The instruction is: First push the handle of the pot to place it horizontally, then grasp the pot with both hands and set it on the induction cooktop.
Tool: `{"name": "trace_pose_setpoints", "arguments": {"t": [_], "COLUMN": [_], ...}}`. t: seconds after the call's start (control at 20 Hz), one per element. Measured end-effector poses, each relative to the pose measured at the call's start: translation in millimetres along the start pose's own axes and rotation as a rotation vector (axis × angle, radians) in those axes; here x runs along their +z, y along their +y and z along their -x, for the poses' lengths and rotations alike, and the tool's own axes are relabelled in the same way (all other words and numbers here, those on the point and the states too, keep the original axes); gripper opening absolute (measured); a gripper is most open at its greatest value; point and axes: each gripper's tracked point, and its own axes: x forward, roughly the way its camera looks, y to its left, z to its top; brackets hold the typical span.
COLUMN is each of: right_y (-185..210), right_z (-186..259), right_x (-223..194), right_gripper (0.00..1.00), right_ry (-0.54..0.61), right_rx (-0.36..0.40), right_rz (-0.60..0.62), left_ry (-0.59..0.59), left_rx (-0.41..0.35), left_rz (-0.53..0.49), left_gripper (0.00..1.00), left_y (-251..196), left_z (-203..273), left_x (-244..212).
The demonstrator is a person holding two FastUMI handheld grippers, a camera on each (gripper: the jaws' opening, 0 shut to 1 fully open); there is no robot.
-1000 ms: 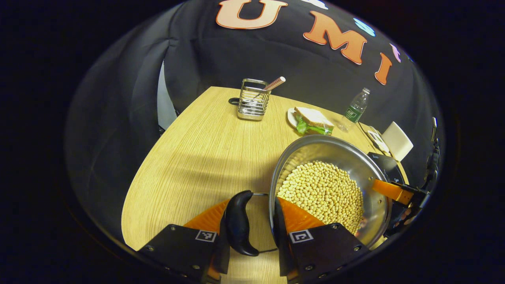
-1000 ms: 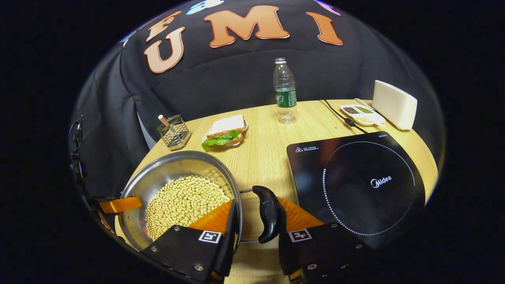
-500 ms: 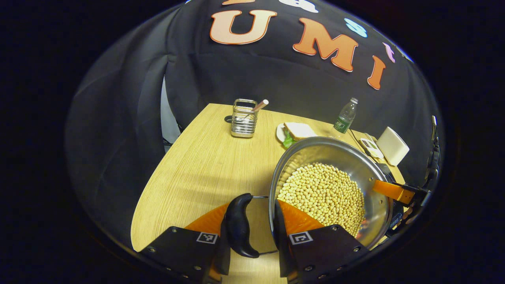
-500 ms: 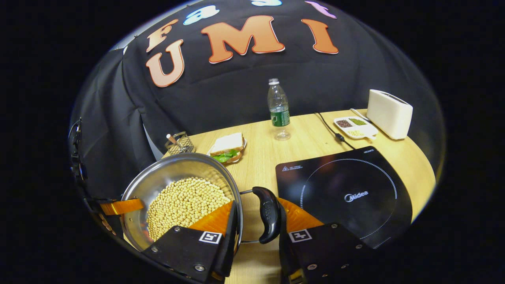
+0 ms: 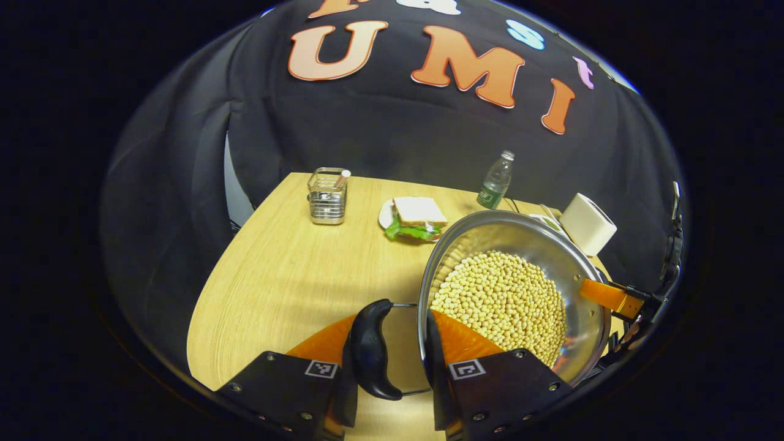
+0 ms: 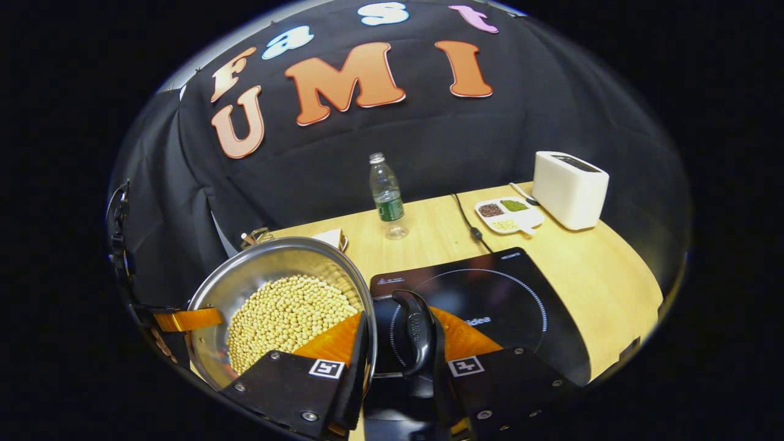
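Note:
A steel pot full of pale beans hangs in the air over the wooden table, held from both sides. My left gripper is shut on the pot's black side handle, one finger outside it and one inside the rim. My right gripper is shut the same way on the opposite black handle. That handle now hovers over the near left part of the black induction cooktop. In the left gripper view the right gripper shows at the pot's far rim.
Along the back of the table stand a wire holder, a sandwich on a plate, a water bottle, a white dish of grains and a white toaster. The cooktop's cable runs towards the back.
Both grippers have carried the pot up and to the right. The right handle, earlier over bare table, is now above the cooktop's left part. Both grips are unchanged.

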Motion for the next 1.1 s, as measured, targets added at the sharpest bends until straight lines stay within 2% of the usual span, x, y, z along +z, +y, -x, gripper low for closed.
{"name": "trace_pose_setpoints", "arguments": {"t": [0.65,1.1], "right_y": [-127.5,-195.6], "right_z": [29.1,20.6], "right_x": [19.3,3.9], "right_gripper": [0.47,0.47], "right_ry": [-0.024,0.026], "right_rx": [-0.122,-0.193], "right_rz": [-0.078,-0.110], "left_ry": [0.043,0.124], "left_rx": [-0.090,-0.132], "left_rz": [-0.088,-0.122], "left_gripper": [0.49,0.52], "left_y": [-152.9,-214.5], "left_z": [-30.3,-69.5], "left_x": [2.3,-23.6]}}
